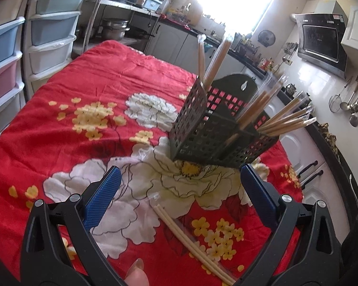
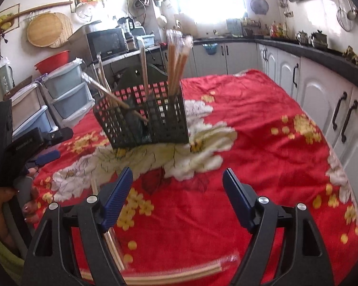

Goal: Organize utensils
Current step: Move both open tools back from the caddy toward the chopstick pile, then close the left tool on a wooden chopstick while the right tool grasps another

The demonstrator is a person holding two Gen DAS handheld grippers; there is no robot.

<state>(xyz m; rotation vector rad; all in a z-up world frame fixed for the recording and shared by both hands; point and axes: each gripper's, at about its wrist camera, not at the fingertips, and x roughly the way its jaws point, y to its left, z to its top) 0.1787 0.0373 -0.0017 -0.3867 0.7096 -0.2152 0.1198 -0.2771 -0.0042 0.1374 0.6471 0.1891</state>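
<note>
A black perforated utensil holder [image 1: 210, 128] stands on the red floral cloth [image 1: 95, 83], with several wrapped chopstick pairs [image 1: 286, 119] leaning out of its compartments. It also shows in the right wrist view [image 2: 143, 121]. My left gripper [image 1: 179, 178] is open and empty, just in front of the holder, above a loose wrapped chopstick pair [image 1: 193, 243] lying on the cloth. My right gripper [image 2: 177, 181] is open and empty, short of the holder. More loose chopsticks [image 2: 179, 271] lie below it near the front edge, and another pair [image 2: 112, 238] sits under its left finger.
Plastic drawer towers [image 1: 47, 35] stand at the table's left. White kitchen cabinets [image 2: 322, 100] with a dark counter run along the right. The left gripper's body [image 2: 16, 147] and the hand holding it show at the left in the right wrist view.
</note>
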